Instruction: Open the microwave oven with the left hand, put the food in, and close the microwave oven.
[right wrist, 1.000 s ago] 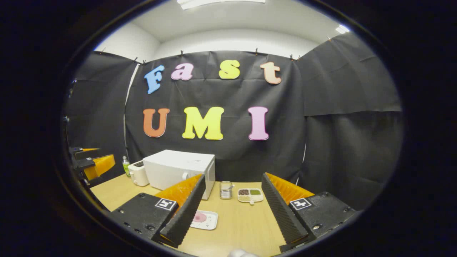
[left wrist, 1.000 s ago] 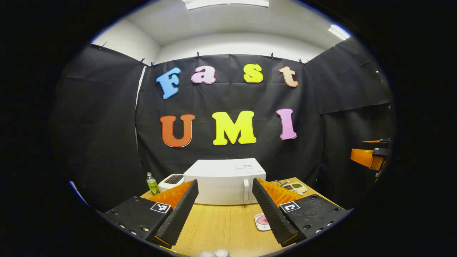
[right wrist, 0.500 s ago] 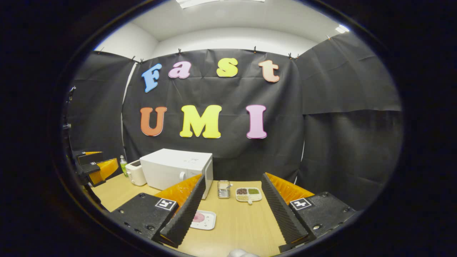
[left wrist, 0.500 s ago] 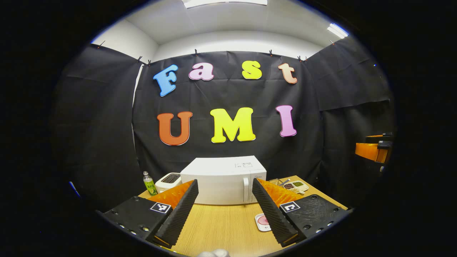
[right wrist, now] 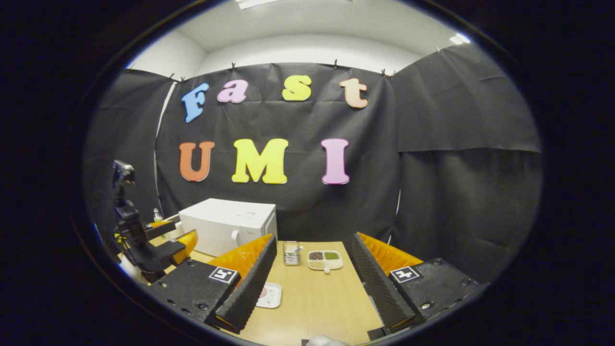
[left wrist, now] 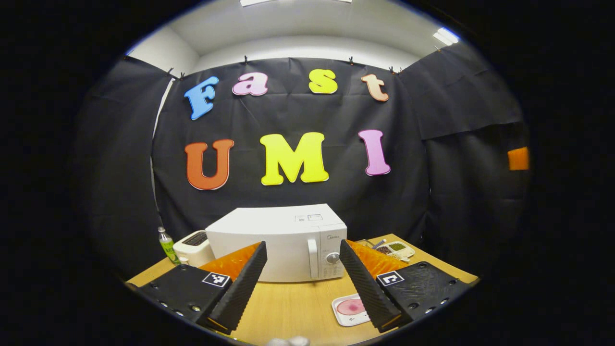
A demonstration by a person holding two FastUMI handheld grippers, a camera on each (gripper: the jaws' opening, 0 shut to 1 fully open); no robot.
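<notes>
White and shut, the microwave (left wrist: pixel 276 242) stands on the table straight ahead of my left gripper (left wrist: pixel 301 283), its upright handle (left wrist: pixel 312 258) framed between the wide-spread, empty jaws, so I judge left nearer than right.

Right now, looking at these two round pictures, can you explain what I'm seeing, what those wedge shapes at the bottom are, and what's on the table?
Each picture comes from a camera riding on a hand-held two-finger gripper, looking forward along its fingers. The wedges are those fingers: the left gripper in the left gripper view, the right gripper in the right gripper view. Both have their jaws spread apart and hold nothing. On the light wooden table stands a boxy white microwave oven with its door closed. Left of it sit a small white toaster and a green-labelled clear bottle. In front lies a white tray with a pink round food; farther right is a divided white dish of seasonings.
</notes>
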